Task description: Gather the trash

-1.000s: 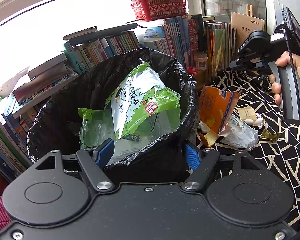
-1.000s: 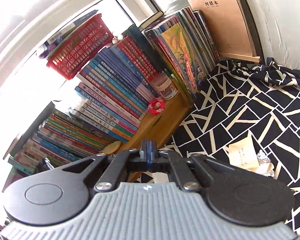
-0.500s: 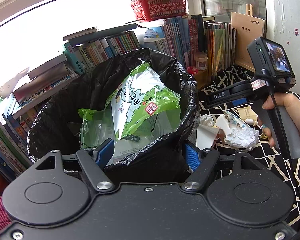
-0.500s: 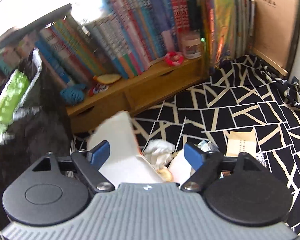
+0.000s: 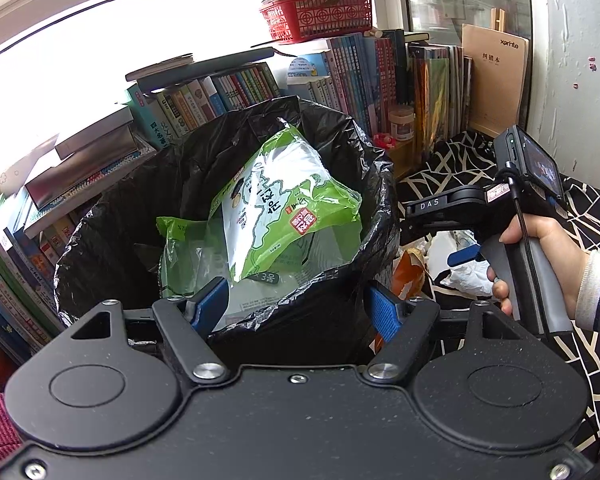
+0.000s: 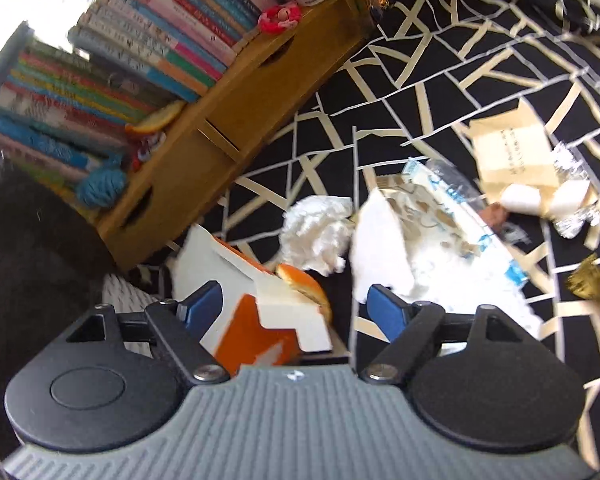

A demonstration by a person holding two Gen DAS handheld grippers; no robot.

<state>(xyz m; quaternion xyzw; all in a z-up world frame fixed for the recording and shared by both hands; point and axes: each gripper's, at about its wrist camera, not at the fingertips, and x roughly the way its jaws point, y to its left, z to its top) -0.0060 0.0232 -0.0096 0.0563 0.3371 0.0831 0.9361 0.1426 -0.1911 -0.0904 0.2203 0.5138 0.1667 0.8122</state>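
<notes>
While the left gripper (image 5: pixel 296 308) is pinching the near rim of the black bin bag (image 5: pixel 112 240) between its blue pads, a green and white snack packet (image 5: pixel 284 208) is sticking up out of the bag's mouth, in front of a row of books (image 5: pixel 236 84) on the far side. To the right of the bag, a person's hand (image 5: pixel 548 256) is holding the right gripper (image 6: pixel 296 308) low over the litter on the black patterned cloth (image 6: pixel 440 60). Its jaws are standing wide, having just been opening, and are gripping nothing. An orange and white carton (image 6: pixel 260 312) is lying between the pads, just beside the left one, though blur is hiding whether they touch. Crumpled white tissue (image 6: pixel 316 232), a clear plastic wrapper (image 6: pixel 452 216) and foil scraps (image 6: pixel 576 220) are lying farther off on the cloth
</notes>
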